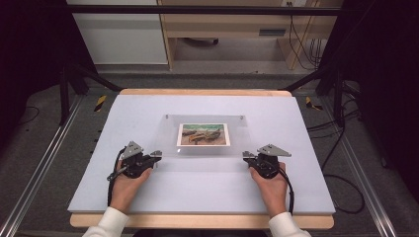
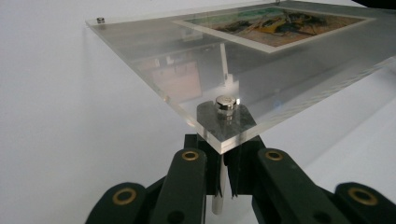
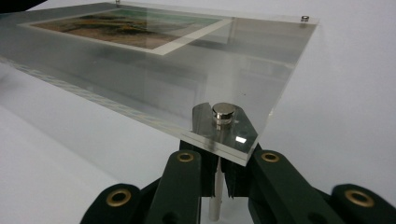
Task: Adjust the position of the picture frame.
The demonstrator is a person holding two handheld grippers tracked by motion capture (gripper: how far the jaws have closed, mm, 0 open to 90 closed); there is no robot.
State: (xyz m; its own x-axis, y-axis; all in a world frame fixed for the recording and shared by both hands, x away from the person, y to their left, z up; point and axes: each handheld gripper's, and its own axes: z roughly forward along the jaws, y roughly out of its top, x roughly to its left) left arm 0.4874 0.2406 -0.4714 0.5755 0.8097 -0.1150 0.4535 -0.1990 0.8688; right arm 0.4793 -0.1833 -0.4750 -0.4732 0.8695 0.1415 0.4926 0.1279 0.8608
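Two grippers are working together here: the left gripper (image 1: 157, 154) and the right gripper (image 1: 245, 155) are each standing at a near corner of the clear frame (image 1: 205, 148), which is lying in the middle of the white table (image 1: 148, 197) with a beach photo (image 1: 203, 134) sandwiched inside. In the left gripper view the jaws are pinching shut on the steel leg (image 2: 217, 196) that is hanging below the corner under its round cap (image 2: 226, 103), and in the right gripper view the jaws are likewise clamping narrow on the matching post (image 3: 214, 198) beneath the other cap (image 3: 223, 110). Both near corners are sitting just above the jaws, so the frame is probably being lifted or steadied by its two front legs. Doing this well is likely calling for both hands rising at the same pace, keeping the panel level so the photo is not sliding and the far corners are not dragging. Gripping low on the thin legs is risking a twist, so a steady squeeze and slow, matched motion seem wise.
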